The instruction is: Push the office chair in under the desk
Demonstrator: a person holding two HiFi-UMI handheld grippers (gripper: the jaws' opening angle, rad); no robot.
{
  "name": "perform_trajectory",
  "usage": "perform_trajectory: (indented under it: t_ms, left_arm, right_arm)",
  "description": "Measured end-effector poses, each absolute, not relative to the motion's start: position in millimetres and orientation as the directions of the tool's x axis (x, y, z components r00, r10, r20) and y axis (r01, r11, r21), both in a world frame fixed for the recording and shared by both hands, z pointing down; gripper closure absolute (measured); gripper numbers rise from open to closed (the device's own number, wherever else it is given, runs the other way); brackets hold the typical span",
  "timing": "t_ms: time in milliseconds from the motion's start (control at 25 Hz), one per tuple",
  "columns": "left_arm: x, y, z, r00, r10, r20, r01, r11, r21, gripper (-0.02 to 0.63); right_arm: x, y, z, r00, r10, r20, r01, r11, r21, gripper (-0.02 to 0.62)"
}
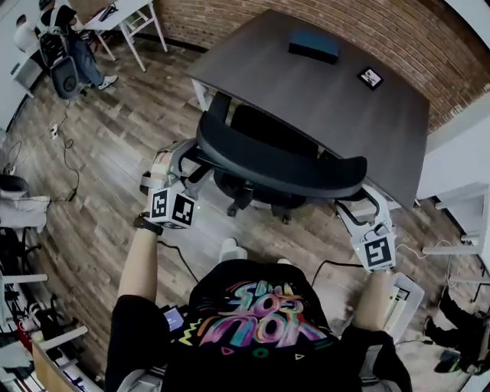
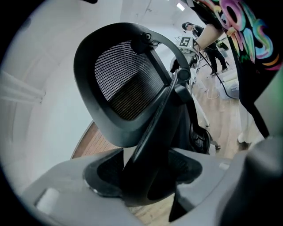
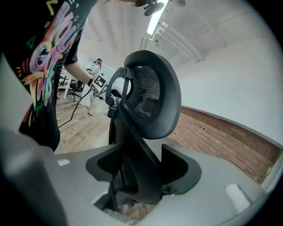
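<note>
The office chair (image 1: 279, 164) stands at the near edge of the desk (image 1: 337, 99). The front of its seat is tucked under that edge. Its curved back and its wheels stick out over the floor, on the person's side.

The left gripper (image 2: 146, 174) is at the left end of the chair's back. Its two jaws are squeezed onto the black rim there, and the rim fills the gap between them. The right gripper (image 3: 141, 172) is at the right end of the back. Its jaws stand wide, but the thick black rim sits between them and touches both pads, so it has hold of the chair too.

The desk top is dark grey and mostly bare. A dark blue box (image 1: 314, 46) lies near the far edge. A small square card (image 1: 370, 77) lies near the same edge, closer to the right corner. Both are well away from the chair.

Behind the desk is a red brick wall (image 1: 367, 31). The floor (image 1: 115, 153) is made of wood planks. A thin black cable (image 1: 65, 161) snakes over it on the left, well apart from the chair's wheels. At the far left corner of the room are white tables (image 1: 122, 19), with another person (image 1: 73, 50) just beside them. The person holding the grippers stands right behind the chair in a black shirt with bright colours on it.
</note>
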State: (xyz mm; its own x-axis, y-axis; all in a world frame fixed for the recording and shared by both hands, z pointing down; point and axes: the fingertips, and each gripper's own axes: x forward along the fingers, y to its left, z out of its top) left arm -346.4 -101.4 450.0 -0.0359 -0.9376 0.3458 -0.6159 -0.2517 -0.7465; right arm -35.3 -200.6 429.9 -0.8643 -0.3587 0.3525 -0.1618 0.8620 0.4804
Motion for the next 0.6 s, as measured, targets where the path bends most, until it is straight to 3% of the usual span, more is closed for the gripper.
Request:
perform_trajectory:
  t_ms: [600]
  left_arm:
    - [-427.3,-196.7,454.0,0.101,-0.931,0.35,-0.549,-0.346,-0.761,0.311]
  right_arm:
    - [-101.9,-250.4,426.6,-0.788,-0.508,0.346,-0.306,0.813,0.496,0.322]
